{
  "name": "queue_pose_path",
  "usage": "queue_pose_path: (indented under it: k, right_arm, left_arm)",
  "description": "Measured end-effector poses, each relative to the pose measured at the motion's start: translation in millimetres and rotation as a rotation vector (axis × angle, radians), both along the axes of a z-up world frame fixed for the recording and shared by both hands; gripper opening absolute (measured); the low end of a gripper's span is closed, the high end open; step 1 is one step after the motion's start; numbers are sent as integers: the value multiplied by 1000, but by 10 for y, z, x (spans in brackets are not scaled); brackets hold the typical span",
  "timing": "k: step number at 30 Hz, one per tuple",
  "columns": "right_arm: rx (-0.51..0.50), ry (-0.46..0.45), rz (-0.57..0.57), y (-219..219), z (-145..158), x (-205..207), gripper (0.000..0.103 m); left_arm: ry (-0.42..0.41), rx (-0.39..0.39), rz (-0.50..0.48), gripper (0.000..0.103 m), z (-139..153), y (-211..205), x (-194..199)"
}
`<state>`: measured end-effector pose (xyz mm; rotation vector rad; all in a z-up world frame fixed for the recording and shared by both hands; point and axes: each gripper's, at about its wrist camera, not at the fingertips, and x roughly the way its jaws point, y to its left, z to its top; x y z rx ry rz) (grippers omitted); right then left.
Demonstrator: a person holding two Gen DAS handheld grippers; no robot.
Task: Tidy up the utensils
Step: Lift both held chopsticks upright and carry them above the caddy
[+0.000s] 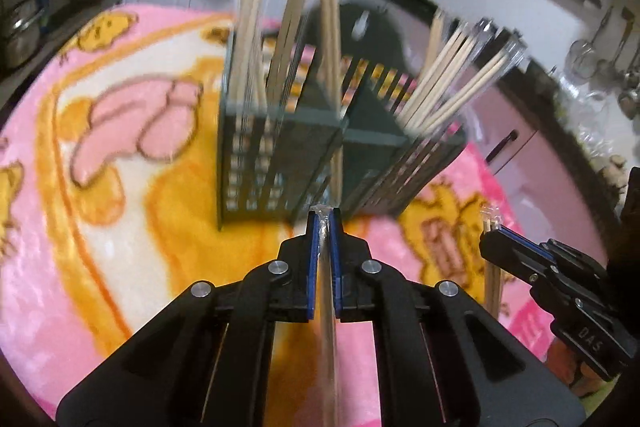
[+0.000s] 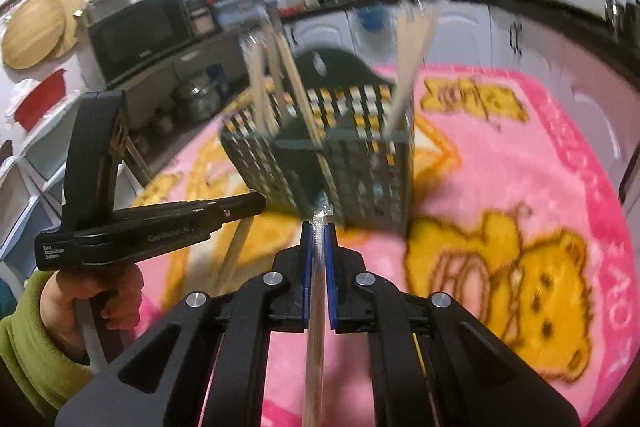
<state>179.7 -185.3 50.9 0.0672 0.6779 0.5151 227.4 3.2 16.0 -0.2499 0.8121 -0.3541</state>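
Two claws, left and right, each clamp one wrapped chopstick pair before one slotted holder

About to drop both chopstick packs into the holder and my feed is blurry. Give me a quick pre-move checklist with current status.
1. Left gripper shut on wrapped chopsticks: ok.
2. Right gripper shut on its wrapped chopsticks: ok.
3. Slotted holder upright on the pink blanket: ok.
4. Free room in a compartment: cannot tell; chopstick bundles already stand in several and the picture is blurred.
5. The two grippers apart, not touching: ok.
6. Pack ends aimed at an opening: not ok; both grippers sit low, in front of the holder's wall.
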Motion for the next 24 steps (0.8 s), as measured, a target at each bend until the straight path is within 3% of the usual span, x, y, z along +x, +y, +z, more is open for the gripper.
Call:
queue_pose_path:
  k: [10,24]
  right_arm:
    - [48,-216,-8,-82,646,-184,6]
    - [95,-383,-59,-198,1206,-148,6]
  left_arm:
    - [-188,-28,20,2,765,74,-141]
    - [-385,-48,22,2,1571,35,-225]
